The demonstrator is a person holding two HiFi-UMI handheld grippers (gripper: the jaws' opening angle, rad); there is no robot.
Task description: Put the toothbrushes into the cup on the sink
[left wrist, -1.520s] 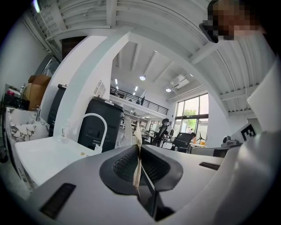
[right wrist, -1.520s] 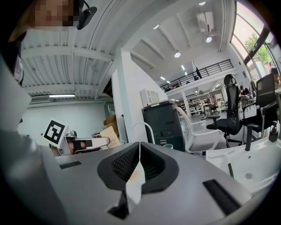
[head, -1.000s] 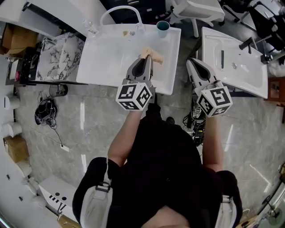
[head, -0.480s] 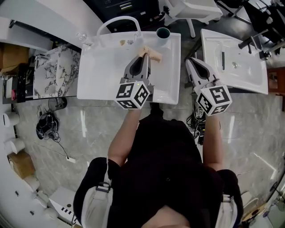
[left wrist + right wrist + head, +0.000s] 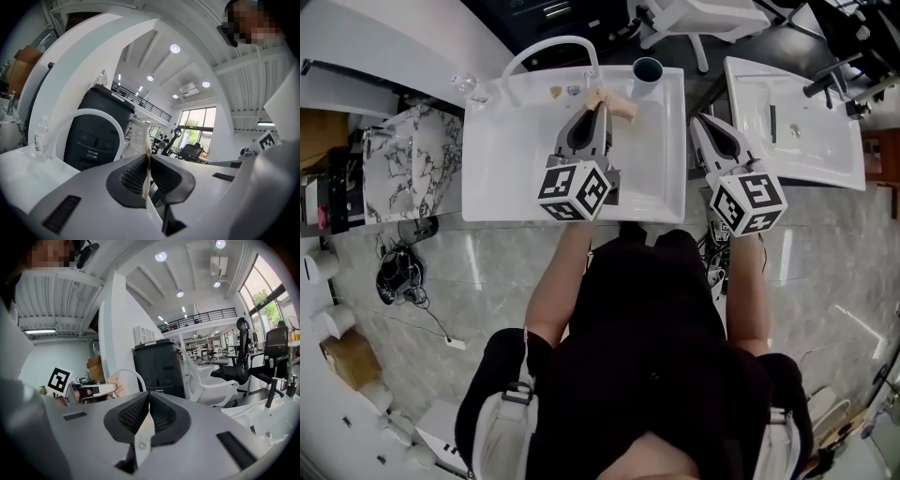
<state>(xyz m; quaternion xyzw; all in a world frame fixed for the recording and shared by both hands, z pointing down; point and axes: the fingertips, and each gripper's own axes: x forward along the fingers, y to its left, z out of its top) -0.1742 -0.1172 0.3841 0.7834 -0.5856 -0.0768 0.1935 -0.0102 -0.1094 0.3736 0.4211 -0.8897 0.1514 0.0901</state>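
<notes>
Pack and jaws: The flat tan cardboard toothbrush pack (image 5: pixel 616 105) is caught between the jaws of the left gripper (image 5: pixel 597 117). Most of it pokes out past the jaw tips.
Left jaws: They are pressed tight on the thin edge of the pack. The left gripper view shows that edge as a pale strip between the two black ribbed pads (image 5: pixel 133 175).
Where the pack is: It is over the back part of the white sink (image 5: pixel 502 159). It is near the tip of the white curved tap (image 5: pixel 546 45) and just left of the cup.
How the pack looks: It is tan, thin and longer than it is wide. The right gripper view shows small dark print on one side. The brush itself cannot be seen.
Cup: The dark blue-green round cup (image 5: pixel 646 71) stands upright on the back right corner of the sink.
Left arm: The bare forearm reaches over the front edge of the sink. The gripper points away from the person, toward the tap.
Right jaws: The right gripper (image 5: pixel 702 127) has its jaws closed together, with nothing between them.
Right arm: It is held out straight. The gripper is over the gap between the sink and a second white sink (image 5: pixel 806 141), pointing forward.
</notes>
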